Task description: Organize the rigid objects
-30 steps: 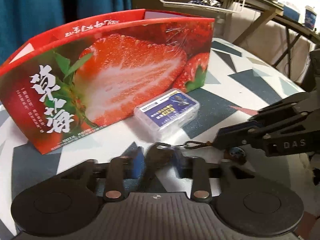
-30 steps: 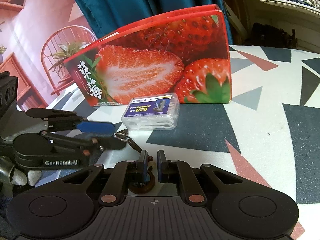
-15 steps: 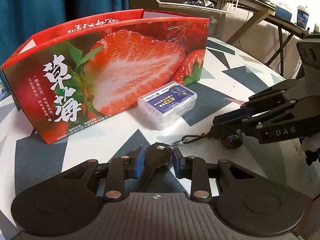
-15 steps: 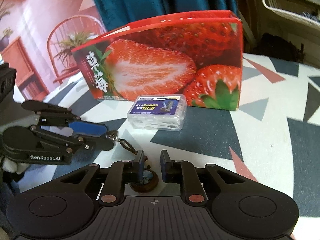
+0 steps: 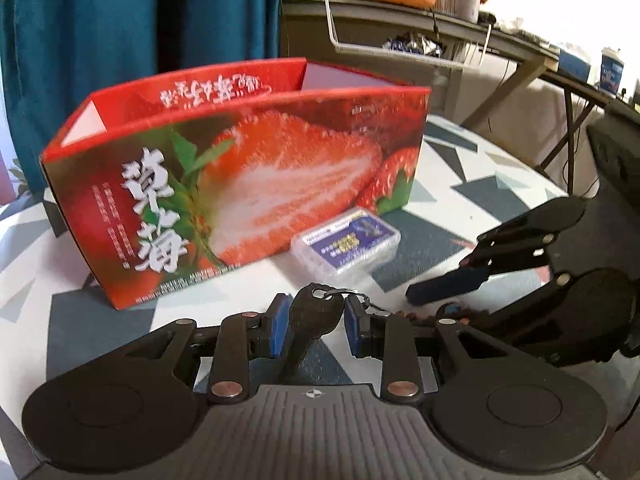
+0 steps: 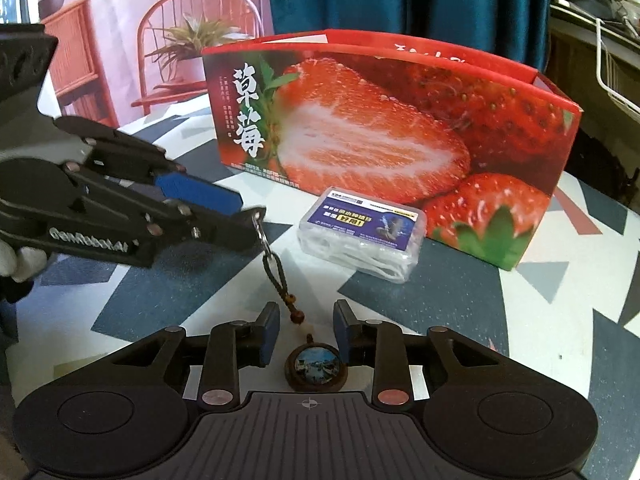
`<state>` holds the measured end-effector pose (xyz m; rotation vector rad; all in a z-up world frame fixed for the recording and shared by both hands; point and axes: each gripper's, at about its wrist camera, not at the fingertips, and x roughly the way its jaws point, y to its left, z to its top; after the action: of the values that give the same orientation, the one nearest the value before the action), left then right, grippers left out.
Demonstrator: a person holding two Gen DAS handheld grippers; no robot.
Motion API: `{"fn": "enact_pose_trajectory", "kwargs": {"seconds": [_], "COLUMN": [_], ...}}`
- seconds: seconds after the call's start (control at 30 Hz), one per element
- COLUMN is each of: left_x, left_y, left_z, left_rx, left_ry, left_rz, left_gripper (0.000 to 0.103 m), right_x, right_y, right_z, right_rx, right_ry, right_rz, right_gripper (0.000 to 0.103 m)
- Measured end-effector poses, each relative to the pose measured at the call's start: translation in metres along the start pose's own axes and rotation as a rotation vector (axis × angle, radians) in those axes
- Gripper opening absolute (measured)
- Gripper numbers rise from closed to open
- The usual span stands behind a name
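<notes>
My left gripper [image 5: 314, 322] is shut on a dark key [image 5: 310, 320]; in the right wrist view it [image 6: 256, 216] holds the key raised, with the key's cord [image 6: 276, 270] hanging down. The round pendant [image 6: 314, 366] at the cord's end lies on the table between the pads of my right gripper [image 6: 306, 330], which is open. A clear floss-pick case [image 6: 362, 236] with a blue label lies against the open red strawberry box [image 6: 384, 132]; both show in the left wrist view, case [image 5: 346, 240] and box [image 5: 240, 184].
The table [image 6: 560, 320] has a grey, white and dark triangle pattern. A teal curtain [image 5: 80, 40] hangs behind the box. A wire basket [image 5: 400, 48] hangs under a desk at the back right.
My right gripper has opened and let go of the pendant. My left gripper has lifted the key, so the cord now hangs from it.
</notes>
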<state>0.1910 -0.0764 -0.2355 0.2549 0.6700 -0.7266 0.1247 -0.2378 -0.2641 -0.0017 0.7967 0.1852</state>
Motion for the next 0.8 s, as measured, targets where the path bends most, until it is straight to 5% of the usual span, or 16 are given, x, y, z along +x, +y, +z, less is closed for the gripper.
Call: {"fn": "enact_pose_trajectory", "kwargs": {"seconds": [0.1, 0.27, 0.8], "left_x": [-0.006, -0.012, -0.038], "left_y": [-0.002, -0.003, 0.011], "left_z": [0.004, 0.007, 0.031], "left_rx": [0.000, -0.004, -0.061], "left_ry": [-0.026, -0.042, -0.157], "left_rz": [-0.003, 0.000, 0.077], "left_gripper": [0.032, 0.032, 0.032], "right_x": [0.001, 0.002, -0.046], "right_y": [0.002, 0.004, 0.012], "right_z": [0.001, 0.003, 0.046], "right_rx": [-0.016, -0.022, -0.089], "right_ry": [0.002, -0.009, -0.219], "right_rz": [-0.007, -0.023, -0.092], "right_gripper": [0.026, 0.008, 0.008]}}
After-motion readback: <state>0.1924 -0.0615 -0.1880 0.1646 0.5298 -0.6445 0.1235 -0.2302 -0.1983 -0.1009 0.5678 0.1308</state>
